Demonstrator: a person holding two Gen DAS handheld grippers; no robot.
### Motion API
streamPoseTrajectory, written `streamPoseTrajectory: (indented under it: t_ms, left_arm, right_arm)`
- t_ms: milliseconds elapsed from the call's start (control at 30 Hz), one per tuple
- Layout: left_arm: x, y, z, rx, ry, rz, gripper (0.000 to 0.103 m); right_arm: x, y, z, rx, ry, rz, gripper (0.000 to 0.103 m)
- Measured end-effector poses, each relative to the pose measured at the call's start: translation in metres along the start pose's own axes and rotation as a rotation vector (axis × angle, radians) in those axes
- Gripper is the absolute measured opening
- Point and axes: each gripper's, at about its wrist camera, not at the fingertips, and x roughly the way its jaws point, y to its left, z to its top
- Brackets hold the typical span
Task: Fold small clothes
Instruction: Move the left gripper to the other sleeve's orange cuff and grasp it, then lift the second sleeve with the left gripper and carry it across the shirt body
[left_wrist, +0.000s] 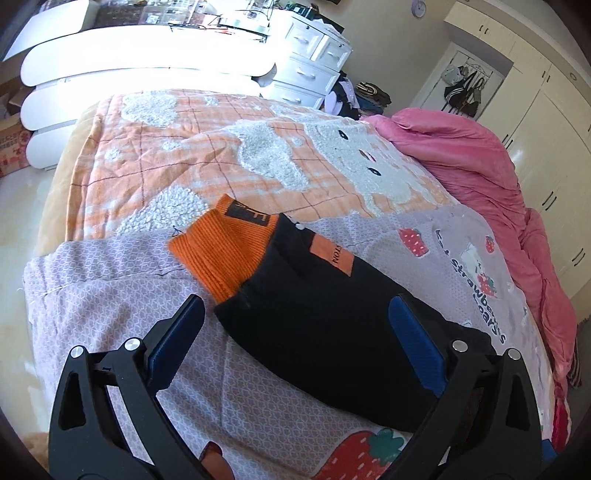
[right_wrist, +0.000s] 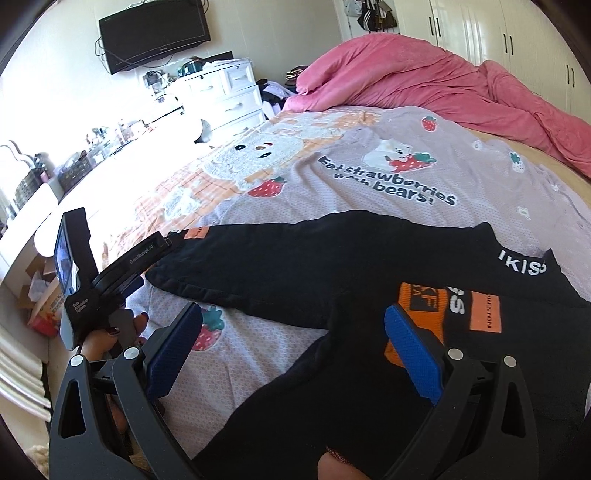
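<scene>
A small black garment with orange ribbed cuffs lies spread on the bed. In the left wrist view one black sleeve (left_wrist: 325, 332) with its orange cuff (left_wrist: 225, 247) stretches away between the open fingers of my left gripper (left_wrist: 295, 343), which hovers just above it. In the right wrist view the garment's body (right_wrist: 351, 266) and a folded-in orange cuff (right_wrist: 421, 314) lie under my right gripper (right_wrist: 295, 347), which is open and holds nothing. The left gripper's body (right_wrist: 103, 280) shows at the left, near the sleeve's end.
The garment lies on a lilac strawberry-print sheet (right_wrist: 369, 173) over an orange checked blanket (left_wrist: 184, 147). A pink duvet (right_wrist: 424, 77) is heaped at the far right of the bed. White drawers (left_wrist: 314, 62) and wardrobes (right_wrist: 498, 33) stand beyond.
</scene>
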Motion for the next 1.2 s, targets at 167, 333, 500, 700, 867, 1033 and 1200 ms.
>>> streamPoseTrajectory:
  t_ms: [167, 333, 500, 700, 867, 1033, 1200]
  left_arm:
    - [0.014, 0.015, 0.003, -0.025, 0.043, 0.023, 0.093]
    - [0.020, 0.020, 0.008, -0.039, 0.041, 0.015, 0.093]
    - [0.024, 0.020, 0.015, -0.057, 0.031, -0.015, 0.093]
    - [0.027, 0.014, 0.018, -0.051, 0.020, -0.062, 0.057]
    - [0.031, 0.014, 0.018, -0.044, 0.029, -0.091, 0.014]
    - [0.016, 0.002, 0.018, 0.009, 0.002, -0.168, 0.008]
    - [-0.011, -0.024, 0.013, 0.083, -0.045, -0.282, 0.008]
  right_arm:
    - [0.010, 0.008, 0.000, -0.002, 0.023, 0.009, 0.098]
    - [0.015, 0.008, -0.004, 0.029, 0.034, 0.031, 0.098]
    - [0.015, -0.004, -0.012, 0.074, 0.046, 0.030, 0.098]
    - [0.011, -0.028, -0.022, 0.175, 0.052, 0.012, 0.098]
    - [0.008, -0.046, -0.034, 0.261, 0.057, -0.005, 0.098]
    - [-0.002, -0.055, -0.045, 0.271, 0.036, -0.096, 0.098]
    - [-0.017, -0.075, -0.062, 0.343, 0.022, -0.128, 0.098]
